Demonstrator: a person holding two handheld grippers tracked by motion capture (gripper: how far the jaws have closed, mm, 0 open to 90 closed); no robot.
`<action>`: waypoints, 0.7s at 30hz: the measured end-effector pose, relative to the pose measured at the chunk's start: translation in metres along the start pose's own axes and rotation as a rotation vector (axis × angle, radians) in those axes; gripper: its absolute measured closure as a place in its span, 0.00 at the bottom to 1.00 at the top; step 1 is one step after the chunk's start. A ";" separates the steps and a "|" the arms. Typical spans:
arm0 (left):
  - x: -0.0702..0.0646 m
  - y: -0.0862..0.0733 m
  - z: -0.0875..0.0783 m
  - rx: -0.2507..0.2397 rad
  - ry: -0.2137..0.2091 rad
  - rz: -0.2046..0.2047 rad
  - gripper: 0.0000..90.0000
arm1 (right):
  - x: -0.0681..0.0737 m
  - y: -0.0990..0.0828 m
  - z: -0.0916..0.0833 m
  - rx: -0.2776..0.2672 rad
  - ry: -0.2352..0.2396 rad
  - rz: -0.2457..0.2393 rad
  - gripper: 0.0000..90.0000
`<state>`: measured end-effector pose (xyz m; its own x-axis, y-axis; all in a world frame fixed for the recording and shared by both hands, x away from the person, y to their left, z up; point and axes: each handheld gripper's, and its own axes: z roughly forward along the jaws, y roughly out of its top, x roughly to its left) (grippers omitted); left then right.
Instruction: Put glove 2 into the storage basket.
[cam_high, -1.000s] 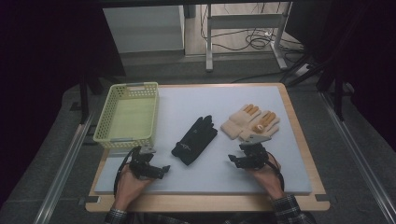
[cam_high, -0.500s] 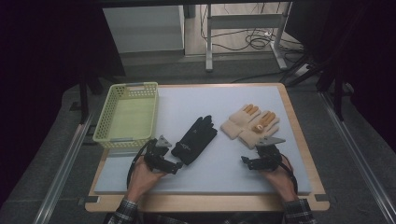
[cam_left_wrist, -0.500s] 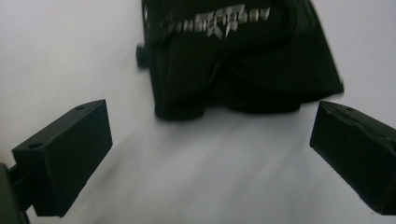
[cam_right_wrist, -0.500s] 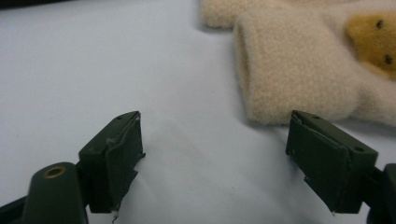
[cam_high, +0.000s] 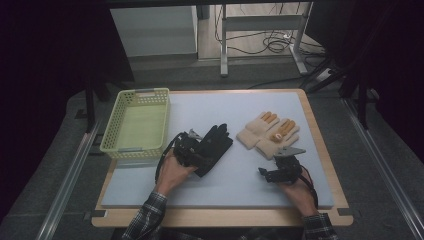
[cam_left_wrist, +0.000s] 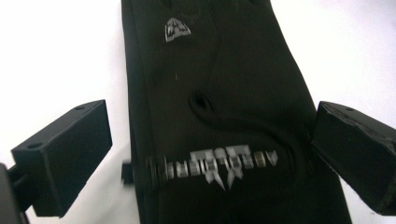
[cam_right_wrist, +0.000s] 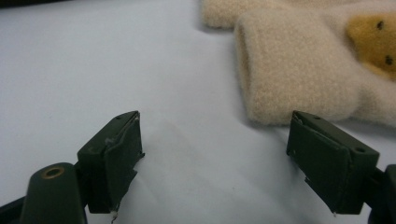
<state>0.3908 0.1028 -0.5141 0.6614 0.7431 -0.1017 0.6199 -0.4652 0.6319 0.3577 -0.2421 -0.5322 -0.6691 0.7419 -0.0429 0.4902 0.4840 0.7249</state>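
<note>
From the high view, the black glove (cam_high: 214, 149) lies on the pale mat (cam_high: 220, 197) just right of the yellow basket (cam_high: 135, 125), and the left gripper (cam_high: 192, 150) sits over its cuff end; the cream gloves (cam_high: 268, 132) lie further right, with the right gripper (cam_high: 278, 172) near their cuffs but apart from them; a good pickup means pinching the cuff squarely, both layers, before lifting; here the left hand (cam_high: 172, 170) hides the jaw tips, so contact is hard to judge.

In the left gripper view, the jaws stand wide on either side of the black glove (cam_left_wrist: 224, 116), not pressing it; the printed lettering is blurred and the glove's fingers are cut off at the top.

In the right gripper view, the jaws are spread and empty over bare mat; the cream glove's cuff (cam_right_wrist: 299, 70) lies just ahead, its fingers out of frame.
</note>
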 end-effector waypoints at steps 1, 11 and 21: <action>0.000 0.003 0.004 0.014 -0.002 -0.009 0.00 | 0.000 0.000 0.000 0.000 0.000 0.000 0.20; -0.015 0.002 0.021 0.066 0.023 0.061 0.00 | 0.000 0.000 0.000 -0.001 -0.003 -0.003 0.20; -0.005 0.001 0.025 0.096 0.063 0.044 0.00 | 0.001 0.000 0.000 -0.002 -0.005 -0.003 0.20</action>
<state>0.3988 0.0865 -0.5321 0.6628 0.7484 -0.0246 0.6301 -0.5397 0.5582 0.3570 -0.2417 -0.5325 -0.6677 0.7428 -0.0490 0.4871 0.4858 0.7258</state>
